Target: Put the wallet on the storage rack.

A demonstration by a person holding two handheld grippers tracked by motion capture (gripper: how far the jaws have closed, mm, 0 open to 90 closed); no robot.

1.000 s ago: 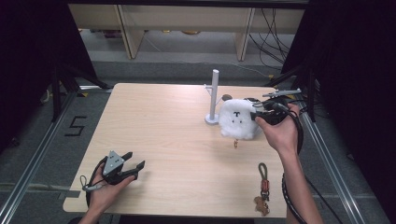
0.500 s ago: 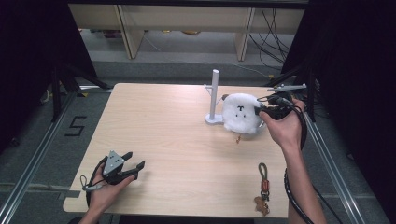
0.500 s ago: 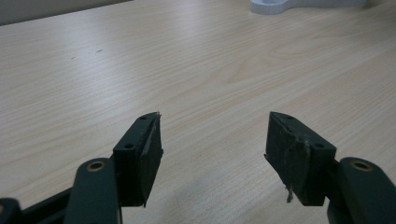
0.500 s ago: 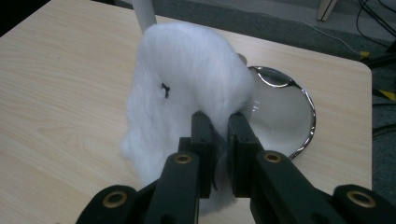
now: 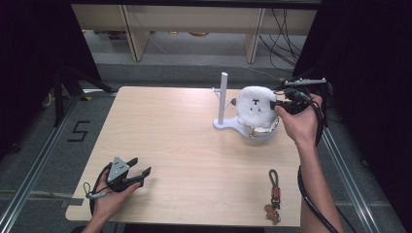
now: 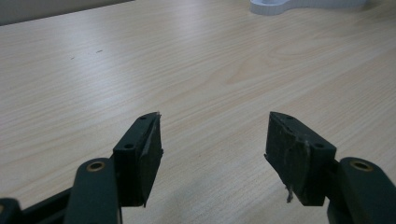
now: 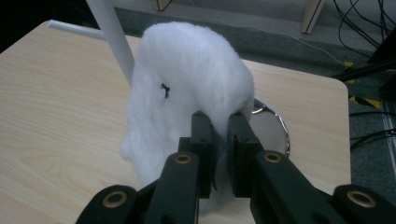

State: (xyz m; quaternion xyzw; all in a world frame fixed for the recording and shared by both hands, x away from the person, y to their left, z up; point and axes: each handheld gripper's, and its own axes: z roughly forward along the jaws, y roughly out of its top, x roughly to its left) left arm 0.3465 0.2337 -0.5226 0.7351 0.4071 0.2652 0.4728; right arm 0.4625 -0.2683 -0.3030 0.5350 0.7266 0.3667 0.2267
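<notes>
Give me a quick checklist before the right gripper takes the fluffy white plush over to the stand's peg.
1. Right gripper shut on white plush toy: ok.
2. Plush lifted off table: cannot tell.
3. Stand upright, with its peg bare: ok.
4. Plush's metal ring free to hook: cannot tell, partly hidden.
5. Left gripper open, resting far from the stand: ok.
6. Keychain lying out of the path: ok.

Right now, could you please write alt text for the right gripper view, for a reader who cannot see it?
The right tool pinches the edge of a fluffy white plush toy, its two black jaws closed on the fur. Behind the toy, a white stand rises from the light wooden table, and a metal ring shows at the toy's right.
</notes>
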